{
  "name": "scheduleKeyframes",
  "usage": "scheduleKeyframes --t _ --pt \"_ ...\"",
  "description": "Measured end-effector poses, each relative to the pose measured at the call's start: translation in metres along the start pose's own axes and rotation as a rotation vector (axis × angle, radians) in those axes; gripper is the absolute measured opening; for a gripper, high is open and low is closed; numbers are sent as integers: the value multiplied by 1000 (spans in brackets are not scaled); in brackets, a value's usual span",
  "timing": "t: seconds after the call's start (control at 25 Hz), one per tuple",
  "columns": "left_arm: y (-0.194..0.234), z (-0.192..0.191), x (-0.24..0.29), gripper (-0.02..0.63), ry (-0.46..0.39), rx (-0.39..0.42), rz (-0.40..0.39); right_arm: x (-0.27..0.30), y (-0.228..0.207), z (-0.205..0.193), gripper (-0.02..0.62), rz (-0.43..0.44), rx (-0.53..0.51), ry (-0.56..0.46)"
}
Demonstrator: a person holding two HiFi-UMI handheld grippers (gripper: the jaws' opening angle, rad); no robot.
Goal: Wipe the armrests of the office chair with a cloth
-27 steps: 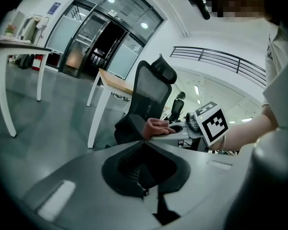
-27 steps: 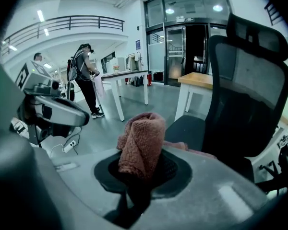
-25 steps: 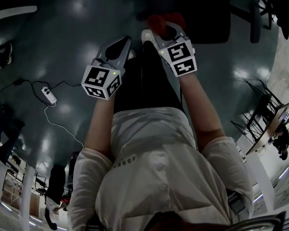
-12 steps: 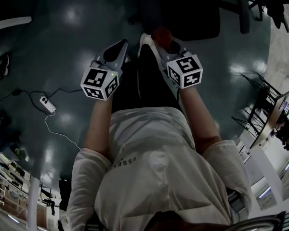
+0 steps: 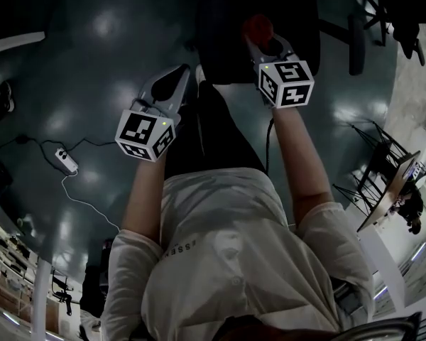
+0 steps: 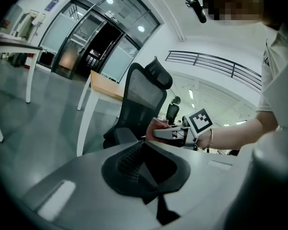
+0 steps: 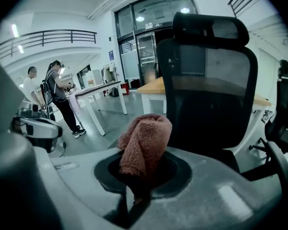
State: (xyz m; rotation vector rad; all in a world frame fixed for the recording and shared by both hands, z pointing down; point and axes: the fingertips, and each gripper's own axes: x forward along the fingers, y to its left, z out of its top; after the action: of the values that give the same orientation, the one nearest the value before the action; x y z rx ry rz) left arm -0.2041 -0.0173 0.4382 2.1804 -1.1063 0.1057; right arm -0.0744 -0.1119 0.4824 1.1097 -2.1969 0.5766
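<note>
- My right gripper [image 5: 264, 42] pinches the bunched red cloth [image 7: 143, 145]. The left gripper [image 5: 172, 82] has its jaws pressed together on nothing.
- The office chair [image 7: 206, 95] stands straight ahead of the cloth, with its backrest facing me. The right gripper is clearly nearer to it than the left.
- What I take for an armrest [image 5: 354, 42] lies to the right of the cloth, not touching it, its long axis running away from me. I judge the next move goes rightward, then strokes along that axis.
</note>
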Motion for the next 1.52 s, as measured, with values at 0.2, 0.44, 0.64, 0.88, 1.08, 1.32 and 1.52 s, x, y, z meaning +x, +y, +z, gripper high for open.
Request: scheduleKeyframes --t 0.2,0.44,0.64,0.88,1.08,1.32,1.52 --pt "22 7 31 17 7 -33 53 56 -29 21 49 38 -48 5" --pt "38 -1 48 17 27 -72 101 102 -21 51 49 164 -172 -12" --pt "43 2 57 17 7 -88 159 133 13 81 49 322 -284 -20" --pt "56 6 61 17 -18 -117 218 152 61 62 49 524 -400 91" --pt "58 3 65 17 -19 -135 235 154 53 48 49 572 -377 174" --pt "51 0 71 17 1 -128 203 143 27 50 49 532 -261 149" --pt "46 0 68 17 8 -110 180 130 9 50 49 462 -191 123"
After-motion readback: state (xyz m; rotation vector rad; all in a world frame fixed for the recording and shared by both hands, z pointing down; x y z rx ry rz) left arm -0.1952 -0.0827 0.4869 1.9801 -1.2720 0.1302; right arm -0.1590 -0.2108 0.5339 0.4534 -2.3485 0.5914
